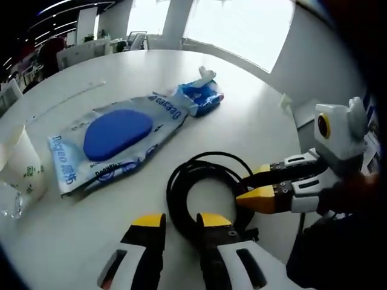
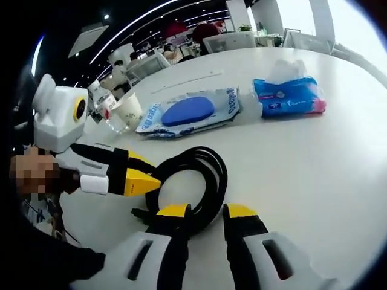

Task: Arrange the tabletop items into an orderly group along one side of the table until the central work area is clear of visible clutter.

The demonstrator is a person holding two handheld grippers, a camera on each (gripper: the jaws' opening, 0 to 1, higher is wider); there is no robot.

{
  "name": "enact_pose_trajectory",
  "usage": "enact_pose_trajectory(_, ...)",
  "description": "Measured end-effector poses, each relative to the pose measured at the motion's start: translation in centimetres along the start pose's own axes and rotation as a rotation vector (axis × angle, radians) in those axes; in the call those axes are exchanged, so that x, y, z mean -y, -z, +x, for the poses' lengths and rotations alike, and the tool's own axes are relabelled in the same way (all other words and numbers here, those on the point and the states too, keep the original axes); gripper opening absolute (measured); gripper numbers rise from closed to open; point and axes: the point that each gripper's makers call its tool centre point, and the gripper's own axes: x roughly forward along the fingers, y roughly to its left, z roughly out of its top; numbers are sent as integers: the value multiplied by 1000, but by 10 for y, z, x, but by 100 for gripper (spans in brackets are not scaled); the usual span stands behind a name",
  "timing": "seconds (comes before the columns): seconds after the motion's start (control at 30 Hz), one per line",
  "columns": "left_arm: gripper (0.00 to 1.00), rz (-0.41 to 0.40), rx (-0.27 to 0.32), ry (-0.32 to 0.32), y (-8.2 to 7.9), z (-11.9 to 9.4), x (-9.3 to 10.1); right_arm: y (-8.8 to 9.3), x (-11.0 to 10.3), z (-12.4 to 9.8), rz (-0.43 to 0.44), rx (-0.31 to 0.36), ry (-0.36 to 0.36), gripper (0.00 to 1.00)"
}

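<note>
A coiled black cable (image 1: 181, 181) lies on the white round table (image 1: 121, 241), close in front of me. My left gripper (image 1: 181, 221) has its yellow-tipped jaws closed on the coil's near rim. My right gripper (image 1: 259, 186) comes in from the right and pinches the coil's right side. In the right gripper view the same cable (image 2: 219, 175) sits between the jaws of my right gripper (image 2: 207, 211), and the left gripper (image 2: 140, 172) holds the coil's left edge. Behind the coil lie a flat clear packet with a blue disc (image 1: 115, 136) and a blue tissue pack (image 1: 202, 96).
A clear plastic cup (image 1: 21, 166) stands at the left by the packet (image 2: 188, 113). The tissue pack (image 2: 289, 96) lies to the packet's right. Cups and a bottle (image 2: 115, 109) crowd the table's left edge. The table rim (image 1: 284, 103) runs close on the right.
</note>
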Motion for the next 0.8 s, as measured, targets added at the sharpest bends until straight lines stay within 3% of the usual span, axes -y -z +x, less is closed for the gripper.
enact_pose_trajectory(0.27,14,-2,-1,6,0,0,2,-2,0,-4,-40,-2,8,10)
enact_pose_trajectory(0.37,7,1,15,-1,-3,-2,1,-3,1,-6,-18,0,5,7)
enact_pose_trajectory(0.57,3,-46,8,5,0,-8,0,-9,0,-14,86,27,-14,1)
enact_pose_trajectory(0.8,2,-50,27,8,-6,-18,5,-25,0,-22,85,57,-21,0)
